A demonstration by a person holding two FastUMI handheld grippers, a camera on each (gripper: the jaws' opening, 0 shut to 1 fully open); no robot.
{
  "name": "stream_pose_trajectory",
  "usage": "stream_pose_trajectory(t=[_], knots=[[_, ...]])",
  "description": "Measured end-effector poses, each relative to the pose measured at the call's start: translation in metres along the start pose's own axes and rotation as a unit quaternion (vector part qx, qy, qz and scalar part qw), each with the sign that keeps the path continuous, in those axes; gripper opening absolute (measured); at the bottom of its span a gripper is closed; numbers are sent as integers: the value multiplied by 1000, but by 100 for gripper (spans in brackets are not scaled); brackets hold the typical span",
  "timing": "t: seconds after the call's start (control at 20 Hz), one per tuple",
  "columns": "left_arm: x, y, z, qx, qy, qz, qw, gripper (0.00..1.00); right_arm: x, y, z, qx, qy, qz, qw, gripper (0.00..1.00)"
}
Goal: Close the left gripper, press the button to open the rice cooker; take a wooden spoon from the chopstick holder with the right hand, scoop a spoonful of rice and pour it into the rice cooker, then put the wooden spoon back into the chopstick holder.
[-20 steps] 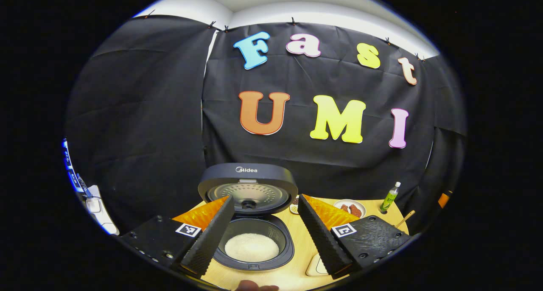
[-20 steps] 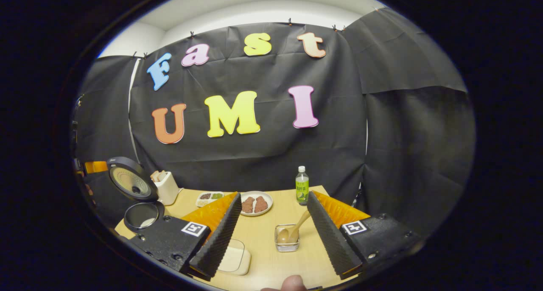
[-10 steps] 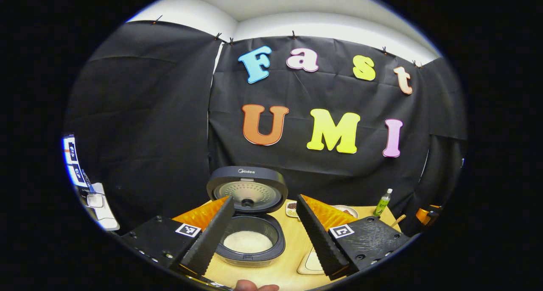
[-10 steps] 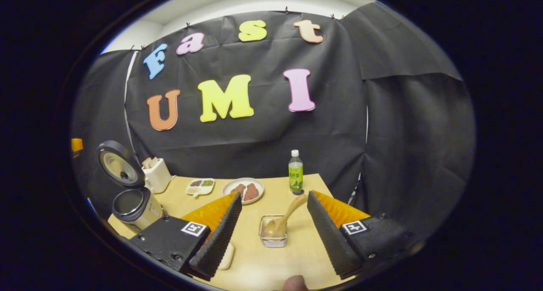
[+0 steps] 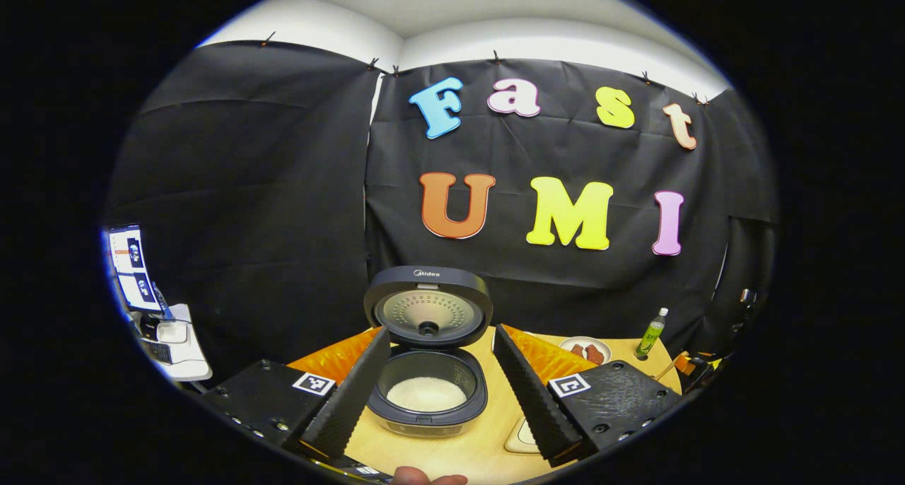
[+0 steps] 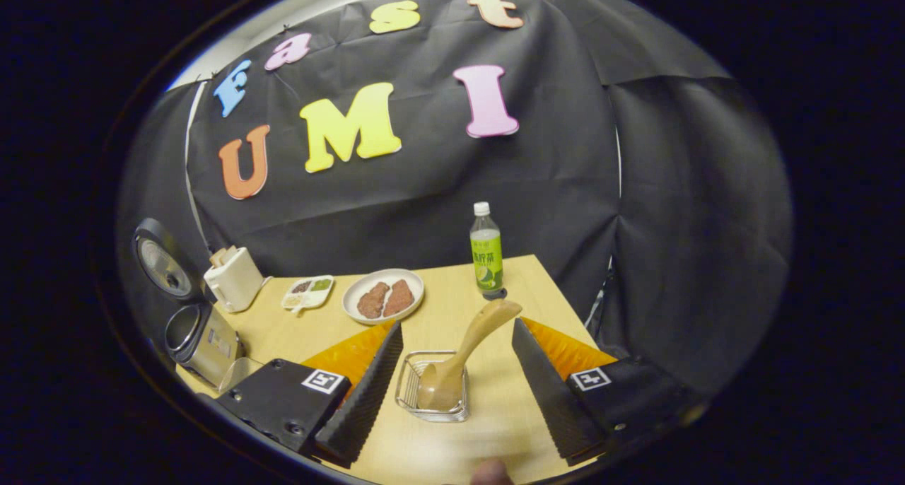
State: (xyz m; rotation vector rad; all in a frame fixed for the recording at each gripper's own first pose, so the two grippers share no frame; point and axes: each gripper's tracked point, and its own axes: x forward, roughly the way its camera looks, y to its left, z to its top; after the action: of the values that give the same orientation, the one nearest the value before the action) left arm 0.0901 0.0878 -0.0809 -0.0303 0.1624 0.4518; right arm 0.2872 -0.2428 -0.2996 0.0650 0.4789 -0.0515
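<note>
Two grippers are mine, and both stand with fingers spread apart, gripping nothing. Largest item: the table (image 6: 452, 308), pale wood, bearing everything else. On it, in the left gripper view, the cooker (image 5: 428, 393) stands between the fingers of my left gripper (image 5: 438, 428), lid (image 5: 427, 307) raised upright, white rice (image 5: 426, 394) lying in the pot. In the right gripper view the cooker (image 6: 198, 333) sits at the table's far left edge, a white box (image 6: 233, 278) just behind it. A green bottle (image 6: 486, 252) stands upright at the back. A plate (image 6: 383, 295) lies near a small tray (image 6: 307, 293). My right gripper (image 6: 452, 432) hovers before the wire holder (image 6: 433, 389); the spoon (image 6: 463, 351) rests in it, bowl down, handle leaning up and right.
</note>
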Motion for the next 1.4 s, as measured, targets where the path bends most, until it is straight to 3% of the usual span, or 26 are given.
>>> stream_pose_trajectory(t=[0.25,0.35,0.4,0.55,0.6,0.65,0.75,0.85,1.0,1.25,1.4], knots=[[-12,14,-21,21,27,34,999,95,55,-12,-32,31,42,-9,999,95],[-15,17,-24,24,29,40,998,95,67,-9,-38,45,54,-2,998,98],[-16,17,-28,24,35,43,998,95,72,-6,-39,57,61,5,996,89],[-15,22,-20,15,34,52,998,95,81,-1,-40,58,70,14,996,77],[-17,23,-18,11,30,53,998,95,81,-1,-39,57,70,15,996,60],[-17,25,-16,8,25,55,998,95,79,-1,-40,57,72,15,996,60],[-17,25,-19,3,25,56,998,95,75,4,-38,69,77,21,994,27],[-17,27,-14,-4,20,54,998,95,66,13,-36,78,82,28,993,19],[-11,28,-11,-6,13,44,999,95,49,14,-18,78,60,24,995,10],[-4,25,5,-14,-17,-1,1000,95,8,17,31,71,3,-8,997,9],[4,32,8,-3,-24,-27,999,95,-35,43,56,72,-24,-8,997,9]])
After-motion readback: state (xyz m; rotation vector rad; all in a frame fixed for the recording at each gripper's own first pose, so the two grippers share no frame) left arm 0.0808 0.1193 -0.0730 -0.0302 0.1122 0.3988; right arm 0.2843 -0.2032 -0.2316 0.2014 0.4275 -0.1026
